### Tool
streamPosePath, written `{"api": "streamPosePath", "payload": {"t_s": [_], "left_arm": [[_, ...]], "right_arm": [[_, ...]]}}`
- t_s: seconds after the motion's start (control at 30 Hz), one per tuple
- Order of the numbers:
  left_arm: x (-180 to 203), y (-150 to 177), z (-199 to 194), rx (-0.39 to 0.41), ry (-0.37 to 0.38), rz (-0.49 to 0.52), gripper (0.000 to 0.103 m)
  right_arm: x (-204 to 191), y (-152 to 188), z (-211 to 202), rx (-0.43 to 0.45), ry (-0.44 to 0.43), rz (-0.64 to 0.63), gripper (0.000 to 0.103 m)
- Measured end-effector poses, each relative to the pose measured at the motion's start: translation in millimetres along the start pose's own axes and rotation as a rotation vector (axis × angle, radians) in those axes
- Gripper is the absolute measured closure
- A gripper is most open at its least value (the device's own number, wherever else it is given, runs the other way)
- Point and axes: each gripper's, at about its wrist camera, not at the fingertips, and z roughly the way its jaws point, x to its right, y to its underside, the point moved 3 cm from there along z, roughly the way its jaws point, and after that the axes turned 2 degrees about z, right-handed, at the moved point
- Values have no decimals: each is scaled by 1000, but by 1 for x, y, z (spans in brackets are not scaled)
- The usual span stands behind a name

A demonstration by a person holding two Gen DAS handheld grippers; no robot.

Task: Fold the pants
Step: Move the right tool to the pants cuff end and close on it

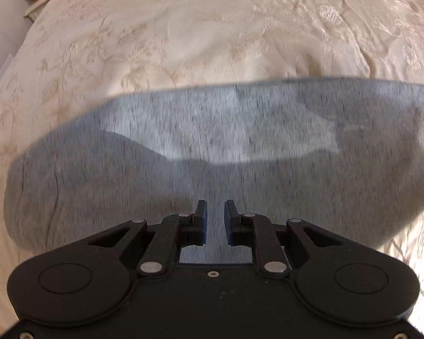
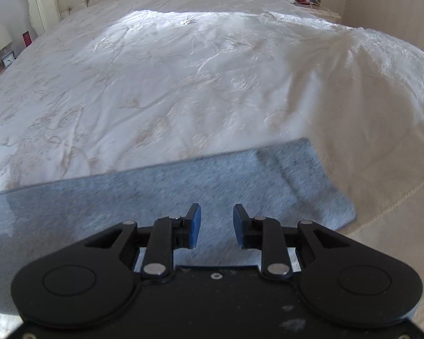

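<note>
1. Two tongs are hovering over one garment: the grey pants [image 1: 212, 147] are lying flat on the cream bedspread [image 1: 155, 42], stretched sideways across both wrist views, near the bed's edge.
2. You are handling soft heathered knit, judging by how it is draping and creasing: light, limp, not slippery, not fragile. It is likely going to sag and trail if you lift it by one point only.
3. You are best taking hold at edges or corners, pinching through all layers. The far long edge and the squared end are looking like the cleanest places to bite.
4. Your left gripper [image 1: 215, 223] is pointing steeply down with grey cloth directly beneath and ahead of its tips. Its jaws are standing narrowly apart, with nothing pinched between the pads.
5. Your right gripper [image 2: 217, 226] is showing a wider gap, also empty; cloth is passing under it, not between the pads.
6. From the right tongs, the pants [image 2: 183, 183] are ending just ahead and to the right, at a squared end [image 2: 311, 175], probably a cuff or waistband; I cannot tell which.
7. From the left tongs, a rounded end is lying well off to the left, and a raised fold is crossing ahead.
8. Both views are motion-blurred, so fine seams are staying unreadable.
</note>
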Motion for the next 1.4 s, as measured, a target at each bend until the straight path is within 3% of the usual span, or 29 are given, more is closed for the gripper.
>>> {"api": "streamPosePath", "payload": {"t_s": [0.1,0.2,0.27,0.37,0.57,0.73,1.07,1.3,1.4], "left_arm": [[7,46,19,-103,59,28,79],[16,70,19,-51,20,105,80],[21,70,12,-38,10,119,80],[21,58,-2,-16,44,59,81],[45,27,-38,93,64,78,80],[73,20,-50,108,85,97,80],[159,32,-57,44,39,144,80],[206,24,-56,-1,3,84,80],[220,18,-57,-7,-18,71,80]], "right_arm": [[-18,28,-13,-49,-16,66,76],[-29,49,-24,-85,-15,83,76],[-35,62,-37,-95,-6,79,76],[-34,69,-53,-91,-4,104,76],[-4,68,-88,-32,2,241,69],[32,60,-92,-9,9,316,66],[118,24,-48,-38,-6,360,64],[159,1,1,-83,-131,471,62],[166,-2,25,-124,-145,512,62]]}}
